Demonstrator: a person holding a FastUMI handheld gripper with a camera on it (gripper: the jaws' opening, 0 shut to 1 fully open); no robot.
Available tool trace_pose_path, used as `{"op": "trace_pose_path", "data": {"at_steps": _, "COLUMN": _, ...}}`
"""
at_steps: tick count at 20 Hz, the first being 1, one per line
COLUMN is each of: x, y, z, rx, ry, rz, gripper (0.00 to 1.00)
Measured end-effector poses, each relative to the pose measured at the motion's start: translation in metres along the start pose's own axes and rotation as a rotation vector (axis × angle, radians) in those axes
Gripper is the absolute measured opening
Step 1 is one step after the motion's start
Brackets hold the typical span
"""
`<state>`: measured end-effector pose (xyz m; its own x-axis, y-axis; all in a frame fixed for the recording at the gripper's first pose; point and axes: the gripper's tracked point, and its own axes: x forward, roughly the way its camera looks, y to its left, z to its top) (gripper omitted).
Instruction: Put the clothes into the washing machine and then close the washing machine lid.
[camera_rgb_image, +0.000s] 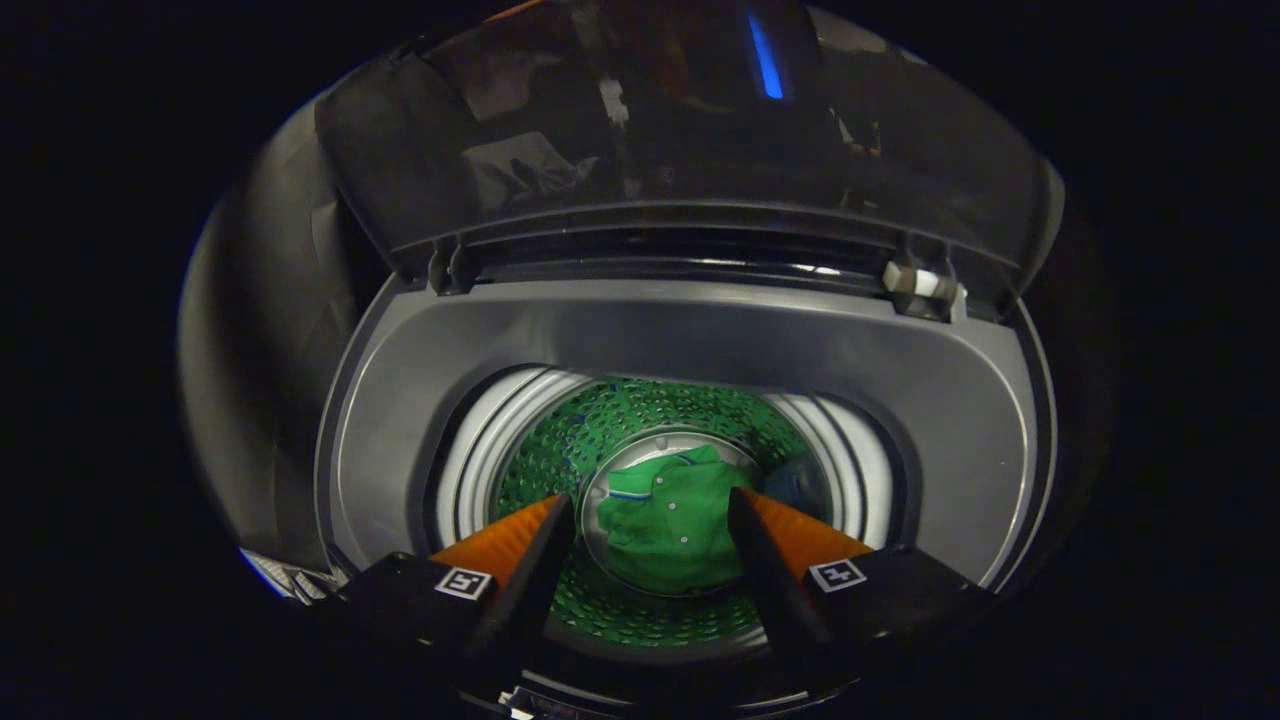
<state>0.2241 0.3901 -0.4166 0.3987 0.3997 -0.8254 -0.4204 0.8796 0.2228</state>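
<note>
While fingers gape, green shirt lies beyond them.

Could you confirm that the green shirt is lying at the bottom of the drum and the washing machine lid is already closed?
Not quite: the gripper view shows the lid standing open. The green shirt does lie at the bottom of the drum, beyond the gripper, whose jaws are open.

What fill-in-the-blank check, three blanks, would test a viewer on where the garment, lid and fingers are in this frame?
1. The green shirt lies at the bottom of the washing machine's ____.
2. The washing machine lid stands ____, raised behind the grey top rim.
3. The gripper hangs above the opening with its fingers ____, holding nothing.

Missing words: drum; open; apart
</note>
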Motion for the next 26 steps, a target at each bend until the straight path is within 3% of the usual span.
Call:
{"op": "trace_pose_path", "data": {"at_steps": 10, "x": -0.113, "y": 0.013, "z": 0.068, "rx": -0.06, "ry": -0.221, "rz": -0.011, "gripper": 0.99}}
{"op": "trace_pose_path", "data": {"at_steps": 19, "x": -0.229, "y": 0.033, "z": 0.205, "rx": -0.061, "ry": -0.538, "rz": 0.015, "gripper": 0.98}}
{"op": "trace_pose_path", "data": {"at_steps": 22, "x": -0.242, "y": 0.034, "z": 0.245, "rx": -0.068, "ry": -0.584, "rz": 0.004, "gripper": 0.98}}
{"op": "trace_pose_path", "data": {"at_steps": 26, "x": -0.216, "y": 0.03, "z": 0.281, "rx": -0.069, "ry": -0.584, "rz": -0.019, "gripper": 0.98}}
